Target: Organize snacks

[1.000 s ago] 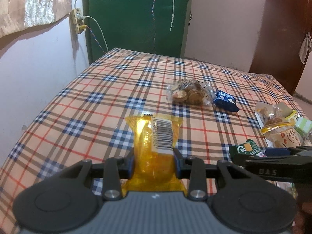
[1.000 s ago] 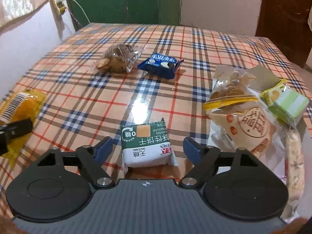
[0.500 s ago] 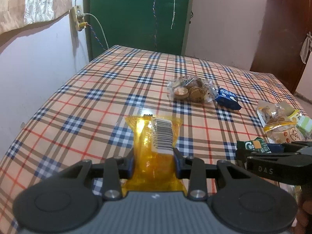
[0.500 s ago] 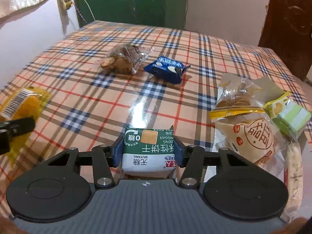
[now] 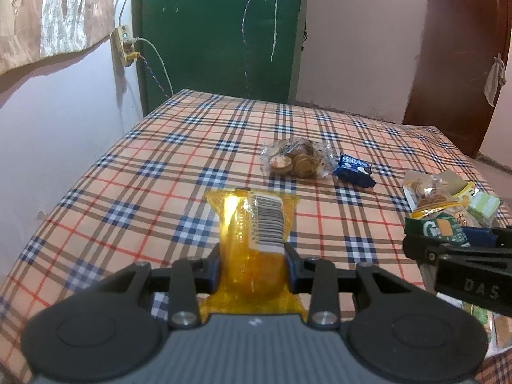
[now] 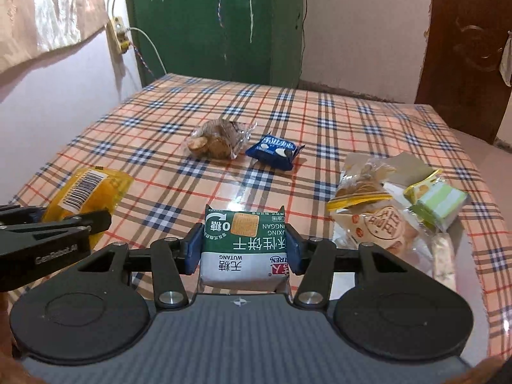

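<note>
The left gripper (image 5: 252, 264) is clenched on a yellow pack (image 5: 252, 224), whose long axis runs straight ahead along the fingers, the barcode end pointing away from the camera and out past the fingertips. The right gripper (image 6: 244, 249) grasps a green biscuit pack (image 6: 244, 251) by its two sides, its jaws having just closed on it; the print reads upside down (the biscuit picture sits at the far end), and its slightly longer side also lies along the fingers. Ahead of both, on the plaid table (image 6: 160, 166), a clear cookie bag (image 6: 217, 140) lies just beside a blue pack (image 6: 273, 152). Right of the right gripper is a snack heap (image 6: 393, 211).
</note>
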`<state>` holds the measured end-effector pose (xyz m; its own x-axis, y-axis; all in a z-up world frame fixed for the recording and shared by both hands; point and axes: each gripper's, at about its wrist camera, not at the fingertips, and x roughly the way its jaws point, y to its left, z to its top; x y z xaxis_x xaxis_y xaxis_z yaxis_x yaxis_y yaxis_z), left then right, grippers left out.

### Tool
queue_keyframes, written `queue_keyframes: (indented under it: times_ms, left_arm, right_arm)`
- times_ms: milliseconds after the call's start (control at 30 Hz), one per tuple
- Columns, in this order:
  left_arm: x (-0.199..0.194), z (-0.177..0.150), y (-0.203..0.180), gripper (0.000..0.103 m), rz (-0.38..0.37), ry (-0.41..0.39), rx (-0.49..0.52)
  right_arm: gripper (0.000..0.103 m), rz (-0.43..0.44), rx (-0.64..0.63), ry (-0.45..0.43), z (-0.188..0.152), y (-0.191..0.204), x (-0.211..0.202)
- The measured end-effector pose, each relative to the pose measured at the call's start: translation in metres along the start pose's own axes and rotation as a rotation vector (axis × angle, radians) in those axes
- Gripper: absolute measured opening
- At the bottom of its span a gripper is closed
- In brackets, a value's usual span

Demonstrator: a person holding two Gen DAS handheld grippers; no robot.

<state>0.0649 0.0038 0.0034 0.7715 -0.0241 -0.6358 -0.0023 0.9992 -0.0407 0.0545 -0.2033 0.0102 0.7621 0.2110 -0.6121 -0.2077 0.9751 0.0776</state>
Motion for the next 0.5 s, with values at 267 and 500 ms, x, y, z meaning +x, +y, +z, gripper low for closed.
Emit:
queue_keyframes:
  times_ms: [267,500]
  left_arm:
    - [-0.020,-0.003,-0.009,0.035,-0.017,-0.021,0.023]
    - [-0.036,-0.006,-0.018,0.035,-0.032,-0.039,0.044]
  right_arm:
    - [0.064,-0.011,0.004,-0.034,-0.008,0.000,-0.036]
    - [0.064,-0.010,0.000,-0.053,-0.015,-0.002,-0.061]
